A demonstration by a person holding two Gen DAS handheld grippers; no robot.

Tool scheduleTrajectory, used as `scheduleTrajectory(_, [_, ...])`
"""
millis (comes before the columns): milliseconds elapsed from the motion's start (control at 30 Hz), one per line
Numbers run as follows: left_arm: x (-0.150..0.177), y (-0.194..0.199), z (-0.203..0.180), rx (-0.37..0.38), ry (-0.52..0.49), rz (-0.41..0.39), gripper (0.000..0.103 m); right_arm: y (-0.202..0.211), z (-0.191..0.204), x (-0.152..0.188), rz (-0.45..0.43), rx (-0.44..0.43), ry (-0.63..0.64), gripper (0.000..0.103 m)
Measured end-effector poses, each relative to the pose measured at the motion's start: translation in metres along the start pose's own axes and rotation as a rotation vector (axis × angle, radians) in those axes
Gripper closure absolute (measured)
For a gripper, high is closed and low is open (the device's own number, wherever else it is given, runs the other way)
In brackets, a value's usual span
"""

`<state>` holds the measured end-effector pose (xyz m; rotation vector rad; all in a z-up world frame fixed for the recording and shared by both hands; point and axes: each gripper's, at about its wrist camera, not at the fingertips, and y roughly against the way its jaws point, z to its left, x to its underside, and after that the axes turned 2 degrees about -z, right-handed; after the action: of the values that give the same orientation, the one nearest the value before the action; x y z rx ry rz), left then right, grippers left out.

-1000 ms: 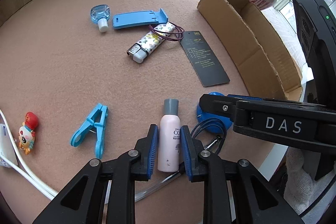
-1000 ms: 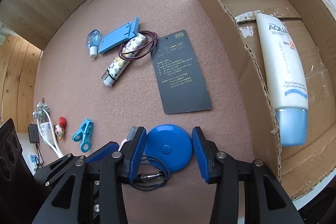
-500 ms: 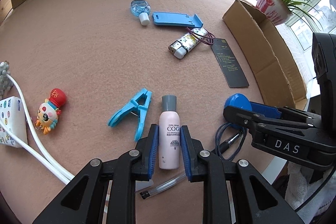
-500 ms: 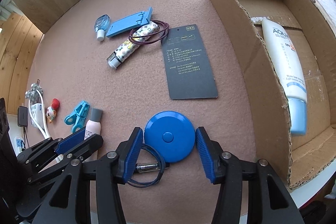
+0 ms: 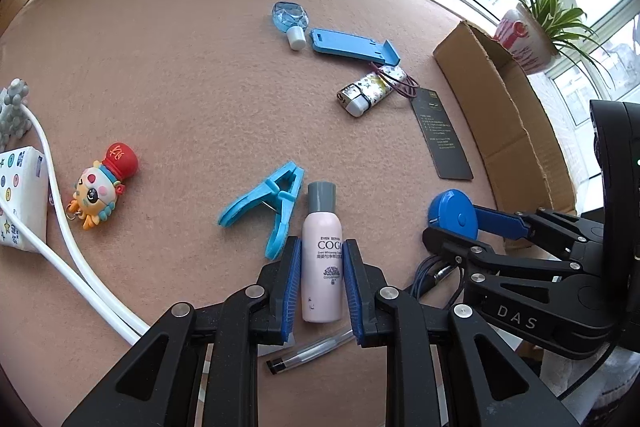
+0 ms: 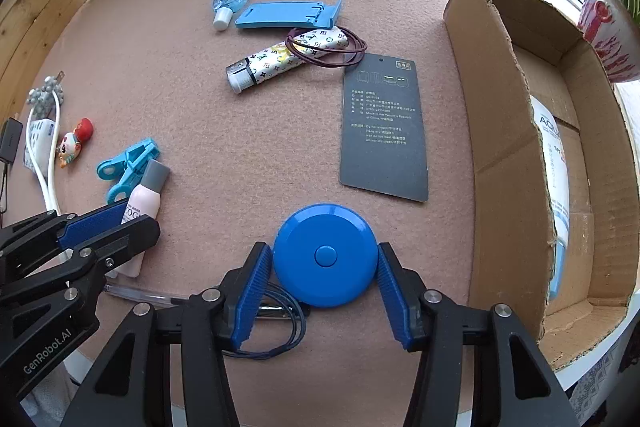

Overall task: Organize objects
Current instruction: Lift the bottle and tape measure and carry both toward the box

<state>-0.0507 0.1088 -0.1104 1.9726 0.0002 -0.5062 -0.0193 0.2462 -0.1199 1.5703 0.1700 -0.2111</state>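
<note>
A bench (image 5: 168, 75) covered in pinkish-brown felt carries a scatter of small household things. The left gripper (image 5: 320, 279) lies low over the near edge, its blue-padded jaws set on either side of a small pink bottle (image 5: 322, 267) with a grey cap that lies flat on the felt; narrow gaps show beside the bottle, so whether the jaws press it cannot be told. A light blue clothes peg (image 5: 268, 211) lies just left of the bottle's cap, and a clear pen (image 5: 308, 349) lies under the gripper near the edge.

To the right, the right gripper (image 6: 324, 283) has its jaws spread around a round blue tape measure (image 6: 325, 255) resting on the felt. The left pad sits at the disc's rim and the right pad close beside it; a firm grasp cannot be confirmed. A coiled dark cable (image 6: 276, 323) lies just beneath the left jaw.

Farther back lie a black card (image 6: 382, 127), a patterned lighter (image 6: 288, 61) with a maroon hair tie (image 6: 332, 47) looped over it, a blue phone stand (image 6: 288, 15) and a small clear blue bottle (image 6: 230, 1). At the left edge are a cartoon doll keychain (image 5: 104, 187) and a white cable (image 5: 64, 227). An open cardboard box (image 6: 504, 131) stands on the right with a white sunscreen tube (image 6: 558, 187) lying inside.
</note>
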Motion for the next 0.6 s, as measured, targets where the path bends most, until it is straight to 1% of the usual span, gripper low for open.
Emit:
scheduleTrajectory(133, [0.001,0.003,0.006,0.018,0.036,-0.005,0.08,0.002,-0.009,-0.001,-0.002,-0.014,-0.04,0.057])
scheduleTrajectory(233, [-0.001,0.005,0.006,0.013,0.051,-0.015,0.08,0.007,-0.017,-0.004,-0.021,-0.024,-0.068,0.057])
scheduleTrajectory(367, [-0.007,0.012,0.003,-0.002,0.051,-0.035,0.08,0.021,-0.028,-0.012,-0.061,-0.057,-0.106,0.057])
scheduleTrajectory(600, [-0.022,0.026,-0.009,0.0,0.051,-0.077,0.08,0.042,-0.055,-0.016,-0.106,-0.099,-0.13,0.057])
